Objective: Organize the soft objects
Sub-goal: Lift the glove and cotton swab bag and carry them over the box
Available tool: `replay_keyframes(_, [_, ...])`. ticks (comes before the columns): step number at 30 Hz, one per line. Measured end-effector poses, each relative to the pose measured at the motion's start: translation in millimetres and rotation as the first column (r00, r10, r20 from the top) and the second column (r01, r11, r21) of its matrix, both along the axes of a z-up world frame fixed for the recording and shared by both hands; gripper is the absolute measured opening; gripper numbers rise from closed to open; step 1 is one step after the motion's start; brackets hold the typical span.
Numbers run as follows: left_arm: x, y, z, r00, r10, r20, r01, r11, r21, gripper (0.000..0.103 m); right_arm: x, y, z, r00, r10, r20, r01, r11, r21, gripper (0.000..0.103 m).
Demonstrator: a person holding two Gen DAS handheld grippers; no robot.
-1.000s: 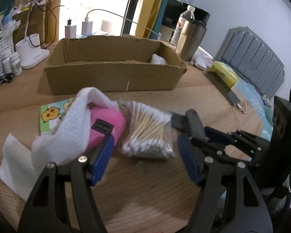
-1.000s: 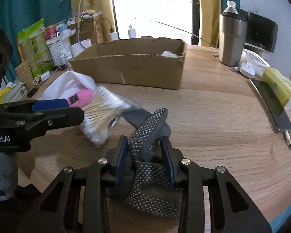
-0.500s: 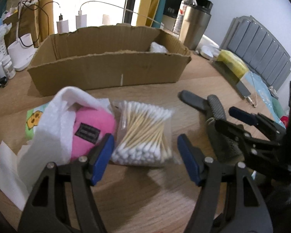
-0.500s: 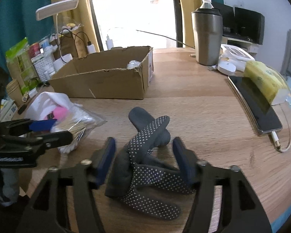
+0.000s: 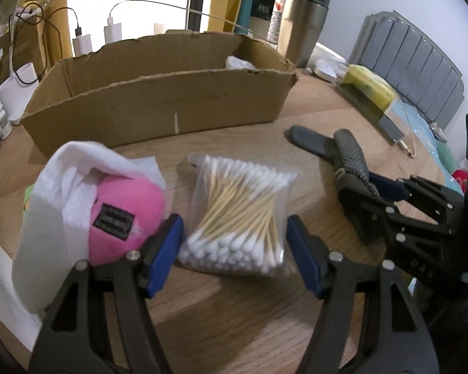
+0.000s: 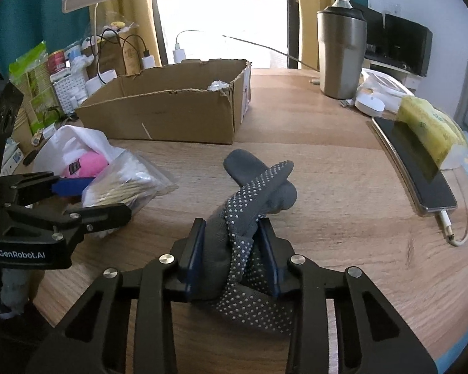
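A clear bag of cotton swabs (image 5: 240,218) lies on the wooden table between the fingers of my open left gripper (image 5: 234,249), which straddles it without squeezing. A pink plush (image 5: 124,215) wrapped in white cloth (image 5: 65,180) lies just left of the bag. My right gripper (image 6: 231,249) is shut on the grey dotted gloves (image 6: 255,193), which rest on the table. The right gripper and gloves (image 5: 349,155) also show in the left wrist view. An open cardboard box (image 5: 159,106) stands behind, with something white in its right end.
A steel tumbler (image 6: 341,56) and water bottle stand at the back right. A phone (image 6: 411,159) on a cable and a yellow pack (image 6: 427,124) lie at the right edge. Chargers, cables, a lamp and small containers crowd the back left.
My right gripper opened, then closed again on the gloves. My left gripper moved forward so its fingers now straddle the cotton swab bag.
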State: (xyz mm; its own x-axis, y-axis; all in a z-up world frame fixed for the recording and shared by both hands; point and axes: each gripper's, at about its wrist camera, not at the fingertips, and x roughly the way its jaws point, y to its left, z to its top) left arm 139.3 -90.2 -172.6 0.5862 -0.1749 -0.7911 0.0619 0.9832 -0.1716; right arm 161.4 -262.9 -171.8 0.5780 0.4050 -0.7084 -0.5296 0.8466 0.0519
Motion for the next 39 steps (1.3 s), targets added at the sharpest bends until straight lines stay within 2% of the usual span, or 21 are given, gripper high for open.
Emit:
replay_keyframes(6, [0.0,-1.7,-0.2,1.0,-0.025,0.01,0.025,1.0,-0.002,0.068,0.8,2.1,3.2,1.0,0.006,0.006,-0.006,1.0,0.006,0.033])
replay_keyframes(8, [0.3,-0.7,0.7,0.999,-0.036,0.007,0.036,0.999,-0.017,0.06,1.7,2.4,6.0,1.0,0.004,0.01,-0.005,1.0,0.009,0.033])
replay_keyframes(14, [-2.2,0.7,6.6,0.998,-0.063,0.021,0.064,0.997,-0.053,0.053,4.6,4.4,18.3,0.999,0.002,0.036,-0.003,1.0,0.02,0.033])
replay_keyframes(25, [-11.1,10.7,31.7,0.993,-0.07,0.094,0.079,0.992,-0.095,0.052,3.0,12.3,45.3,0.996,0.007,0.093,-0.009,1.0,0.022,0.033])
replay_keyframes(39, [-21.0,34.8,61.8,0.984,-0.046,0.174,0.066,0.992,-0.106,0.052,-1.6,32.8,76.8,0.987,0.032,0.157,-0.035,0.999,0.017,0.033])
